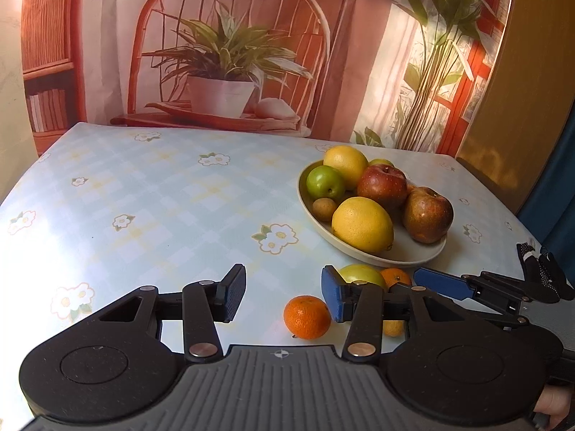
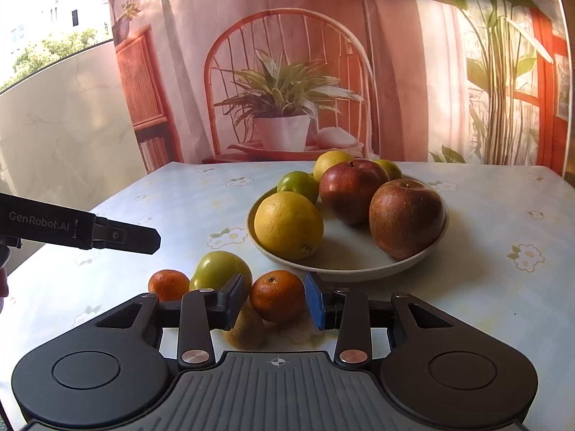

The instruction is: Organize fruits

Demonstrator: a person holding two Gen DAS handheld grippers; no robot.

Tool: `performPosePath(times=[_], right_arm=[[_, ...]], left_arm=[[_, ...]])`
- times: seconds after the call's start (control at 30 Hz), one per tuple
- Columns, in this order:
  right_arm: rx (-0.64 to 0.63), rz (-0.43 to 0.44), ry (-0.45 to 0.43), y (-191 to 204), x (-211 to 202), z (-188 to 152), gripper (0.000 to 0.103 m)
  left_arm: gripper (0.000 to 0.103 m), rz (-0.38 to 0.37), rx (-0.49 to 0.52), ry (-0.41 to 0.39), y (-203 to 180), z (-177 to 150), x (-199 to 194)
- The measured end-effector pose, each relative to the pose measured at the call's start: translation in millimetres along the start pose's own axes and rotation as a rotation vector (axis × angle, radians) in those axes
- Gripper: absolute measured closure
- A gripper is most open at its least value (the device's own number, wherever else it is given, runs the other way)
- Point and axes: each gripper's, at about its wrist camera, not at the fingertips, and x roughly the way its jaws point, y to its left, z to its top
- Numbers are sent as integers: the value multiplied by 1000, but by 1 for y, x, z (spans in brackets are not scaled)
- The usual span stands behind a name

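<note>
Right wrist view: the right gripper (image 2: 276,300) sits low at the centre of the frame with a small mandarin (image 2: 276,296) between its narrow-set fingers. The black pad (image 2: 233,296) on the left stands at the fruit's edge and the blue pad (image 2: 316,301) on the right shows a thin gap, so whether they press on it cannot be told. Just left of that fruit lie a green apple (image 2: 219,269) and a second mandarin (image 2: 168,283), and a brownish pear-shaped fruit (image 2: 246,330) lies below the fingers, all on the flowered tablecloth (image 2: 485,287). Above them, right of centre, a pale shallow plate (image 2: 359,269) holds two red apples (image 2: 406,215), a large lemon (image 2: 287,224), a green fruit (image 2: 298,185) and more yellow fruit behind. The left gripper's finger reaches in from the left edge.

Left wrist view: the left gripper (image 1: 284,296) stands at lower centre, its fingers moderately apart with nothing between them. One mandarin (image 1: 306,317) lies on the cloth just below and beside its blue finger (image 1: 332,300). The right gripper (image 1: 445,283) enters from the lower right. The plate (image 1: 413,255) of fruit sits right of centre.
</note>
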Motion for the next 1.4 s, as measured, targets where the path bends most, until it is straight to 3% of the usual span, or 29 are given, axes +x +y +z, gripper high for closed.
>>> performPosePath(times=[0.27,0.47,1.1,1.4], right_arm=[[31,8,7,-5,1,-2,68],[85,24,24,-14,3,-1,68],[84,35,90,-12,17,3,67],[114,40,77,-17,14,0,71]], left_arm=[[54,54,-65,-41,4,-11,-10],[54,67,-48,-84,-1,-17,-17],[54,-22,21,-67,-5,-30,-10],[54,-37,14,-50,-2,-30,-4]])
